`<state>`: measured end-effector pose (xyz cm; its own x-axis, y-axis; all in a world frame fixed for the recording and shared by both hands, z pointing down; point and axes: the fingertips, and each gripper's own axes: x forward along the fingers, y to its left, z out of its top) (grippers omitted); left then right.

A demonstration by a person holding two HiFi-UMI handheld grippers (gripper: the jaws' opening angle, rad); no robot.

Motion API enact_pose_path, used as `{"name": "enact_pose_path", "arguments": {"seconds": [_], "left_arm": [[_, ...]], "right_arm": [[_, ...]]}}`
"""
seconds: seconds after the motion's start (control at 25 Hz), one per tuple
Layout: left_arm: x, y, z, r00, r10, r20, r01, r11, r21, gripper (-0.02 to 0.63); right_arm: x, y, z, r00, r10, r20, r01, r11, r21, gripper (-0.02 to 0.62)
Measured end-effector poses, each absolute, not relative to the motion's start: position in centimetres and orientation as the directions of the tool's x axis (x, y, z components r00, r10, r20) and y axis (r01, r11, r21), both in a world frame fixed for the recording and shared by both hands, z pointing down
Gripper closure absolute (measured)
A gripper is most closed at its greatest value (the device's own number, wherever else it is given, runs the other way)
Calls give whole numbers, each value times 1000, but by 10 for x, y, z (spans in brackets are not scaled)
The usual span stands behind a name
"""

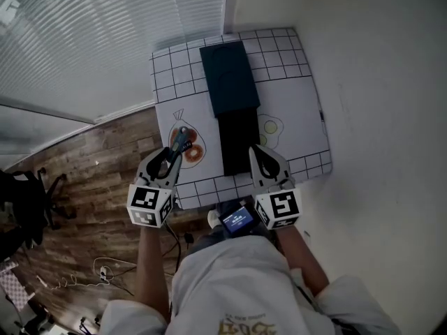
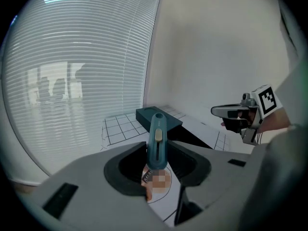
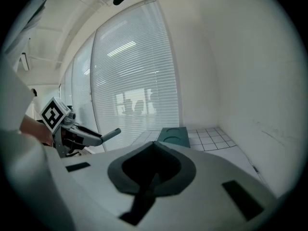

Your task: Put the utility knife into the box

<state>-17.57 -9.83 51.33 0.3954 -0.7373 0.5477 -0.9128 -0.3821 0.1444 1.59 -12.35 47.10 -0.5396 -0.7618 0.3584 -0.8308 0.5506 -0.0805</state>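
A teal utility knife (image 2: 157, 139) with a cream slider sticks up from between the jaws of my left gripper (image 2: 156, 166), which is shut on it. From the head view the knife (image 1: 182, 141) hangs over the table's near left part, in the left gripper (image 1: 174, 153). The box is a dark teal lid (image 1: 229, 75) at the far side and an open black tray (image 1: 237, 142) nearer me. The lid (image 2: 159, 117) lies ahead of the knife. My right gripper (image 1: 262, 158) hovers beside the tray's near right corner; its jaws (image 3: 155, 147) stand shut with nothing between them.
A white cloth (image 1: 293, 110) with a black grid border and food drawings covers the small table. Window blinds (image 1: 91, 33) stand to the left and a white wall (image 1: 377, 82) to the right. Wooden floor (image 1: 105, 173) and an office chair (image 1: 28, 201) lie lower left.
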Motion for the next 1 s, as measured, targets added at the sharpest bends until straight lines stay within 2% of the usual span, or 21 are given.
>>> {"name": "enact_pose_path", "arguments": {"seconds": [0.16, 0.56, 1.0], "left_arm": [[-179, -97, 494, 390, -765, 512, -920, -349, 180, 465], [-172, -103, 472, 375, -781, 500, -924, -356, 136, 465], [-112, -125, 476, 454, -719, 527, -872, -479, 98, 465]], "right_arm": [[15, -132, 461, -550, -762, 344, -821, 568, -53, 589], [21, -147, 448, -560, -768, 310, -817, 574, -54, 589], [70, -162, 453, -495, -811, 311, -862, 503, -61, 589]]}}
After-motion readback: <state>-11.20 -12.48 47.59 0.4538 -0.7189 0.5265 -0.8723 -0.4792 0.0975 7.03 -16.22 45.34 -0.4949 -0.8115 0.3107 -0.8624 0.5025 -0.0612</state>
